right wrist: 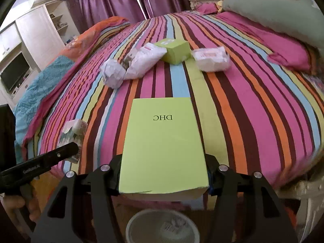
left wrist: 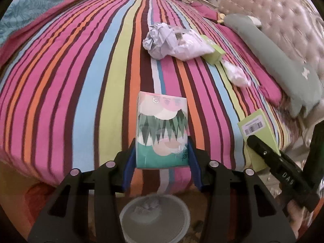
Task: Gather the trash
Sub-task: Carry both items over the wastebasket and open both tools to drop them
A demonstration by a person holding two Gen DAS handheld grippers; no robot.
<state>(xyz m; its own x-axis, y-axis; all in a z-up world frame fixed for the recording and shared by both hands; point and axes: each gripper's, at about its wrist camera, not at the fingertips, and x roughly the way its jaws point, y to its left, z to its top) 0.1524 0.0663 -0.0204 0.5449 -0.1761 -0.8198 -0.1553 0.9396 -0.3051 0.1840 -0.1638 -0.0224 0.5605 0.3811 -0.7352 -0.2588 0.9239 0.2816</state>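
Tissue pack: glossy, teal-and-pink, rectangular; pinched by left gripper. Flat lime-green carton, matte, "DHC"; clamped in right gripper.

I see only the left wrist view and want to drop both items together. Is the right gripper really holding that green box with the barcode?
Observer: Yes. The right gripper is shut on the green box, which sits between both jaws.
Operator: Is the bin under that one too?
Observer: In the right wrist view a pale round bin shows directly below the box, with something crumpled already inside.
Operator: Any marking on its broad face? I see only the barcode end.
Observer: It reads DHC, upside down to the right camera.
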